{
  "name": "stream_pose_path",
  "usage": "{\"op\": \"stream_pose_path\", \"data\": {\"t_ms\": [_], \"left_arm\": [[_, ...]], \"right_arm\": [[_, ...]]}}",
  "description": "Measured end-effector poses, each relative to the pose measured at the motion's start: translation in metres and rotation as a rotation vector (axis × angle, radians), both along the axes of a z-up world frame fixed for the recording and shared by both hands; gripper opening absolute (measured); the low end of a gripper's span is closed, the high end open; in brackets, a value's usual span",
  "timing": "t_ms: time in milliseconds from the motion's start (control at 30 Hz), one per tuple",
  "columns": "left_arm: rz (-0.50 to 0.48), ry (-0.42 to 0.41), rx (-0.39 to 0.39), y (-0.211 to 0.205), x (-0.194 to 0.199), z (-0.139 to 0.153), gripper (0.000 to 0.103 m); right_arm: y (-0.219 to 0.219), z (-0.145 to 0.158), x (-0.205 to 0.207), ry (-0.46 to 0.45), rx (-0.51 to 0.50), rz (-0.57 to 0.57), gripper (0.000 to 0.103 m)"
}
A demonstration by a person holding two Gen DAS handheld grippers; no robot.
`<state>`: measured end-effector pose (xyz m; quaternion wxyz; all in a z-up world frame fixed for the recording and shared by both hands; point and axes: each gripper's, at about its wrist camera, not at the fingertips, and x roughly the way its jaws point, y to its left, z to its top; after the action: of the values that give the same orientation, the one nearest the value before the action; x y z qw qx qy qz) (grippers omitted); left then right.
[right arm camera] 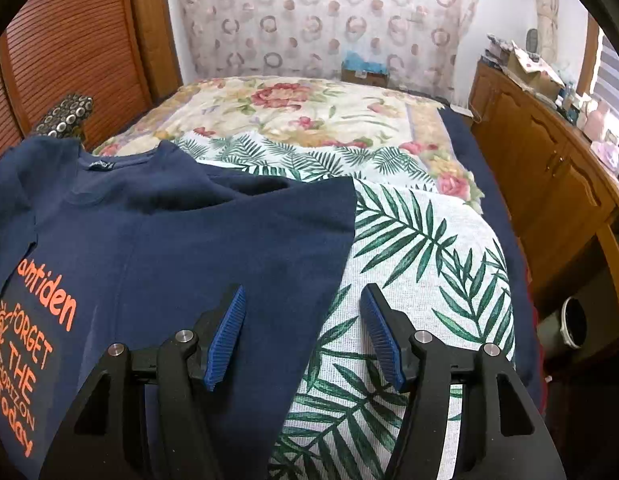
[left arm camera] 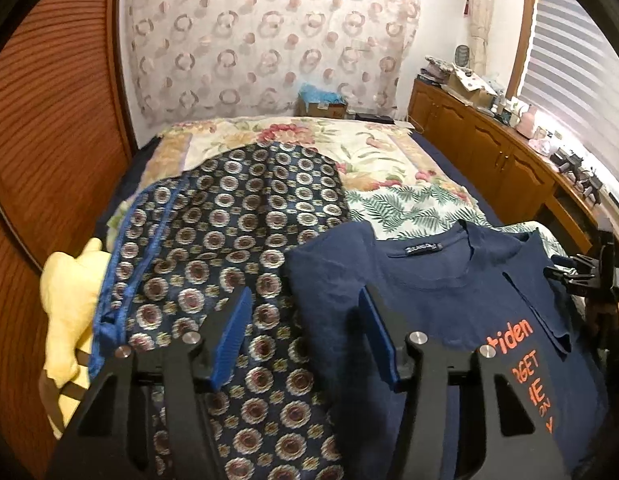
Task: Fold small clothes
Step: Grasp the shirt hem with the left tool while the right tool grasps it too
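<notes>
1. Left gripper (left arm camera: 305,336), left wrist view: jaws spread wide and empty, hovering over the boundary between a medallion-print cloth (left arm camera: 229,232) and the navy T-shirt (left arm camera: 449,304). Its right finger sits above the shirt's sleeve edge; contact with the fabric cannot be confirmed.
2. Navy T-shirt, task object: lies front-up on the bed, collar toward 12 o'clock, orange lettering toward 5 o'clock in this view. It appears laid out flat; no fold is evident.
3. Right gripper (right arm camera: 303,334), right wrist view: jaws likewise apart, holding nothing, poised above the T-shirt's (right arm camera: 189,240) outer sleeve edge, where navy cloth meets the fern-print spread (right arm camera: 429,248) at 3 o'clock.
4. A yellow garment (left arm camera: 69,304) lies bunched at 9 o'clock in the left view, beside the medallion-print cloth.
5. Judged step: pre-grasp, with both grippers positioned at opposite sides of the shirt before the first fold.
6. Judged next requirement: each gripper should descend and pinch a side edge only, taking care that the left one does not also catch the medallion-print cloth beneath, then carry the sleeves inward.
</notes>
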<state>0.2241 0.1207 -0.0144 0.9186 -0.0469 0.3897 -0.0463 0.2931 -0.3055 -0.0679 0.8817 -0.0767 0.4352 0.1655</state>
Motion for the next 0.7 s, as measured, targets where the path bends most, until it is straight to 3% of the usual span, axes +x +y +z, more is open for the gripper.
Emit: {"op": "stream_pose_path", "data": {"t_ms": [300,367,433,700], "left_arm": [[-0.028,0.048,-0.050,-0.011,0.015,-0.012,0.043],[-0.035,0.043,-0.056,-0.011,0.015,-0.011,0.020],[-0.045,0.019,-0.055,-0.012,0.011,-0.007,0.005],[-0.078,-0.117,-0.020,-0.023,-0.016,0.024,0.003]], "right_arm": [[0.001,0.000,-0.001,-0.003,-0.004,0.000,0.063],[-0.001,-0.001,0.000,-0.001,0.000,0.000,0.063],[0.000,0.000,-0.001,-0.001,0.000,0.000,0.063],[-0.011,0.000,0.016,0.005,0.023,-0.055,0.063]]}}
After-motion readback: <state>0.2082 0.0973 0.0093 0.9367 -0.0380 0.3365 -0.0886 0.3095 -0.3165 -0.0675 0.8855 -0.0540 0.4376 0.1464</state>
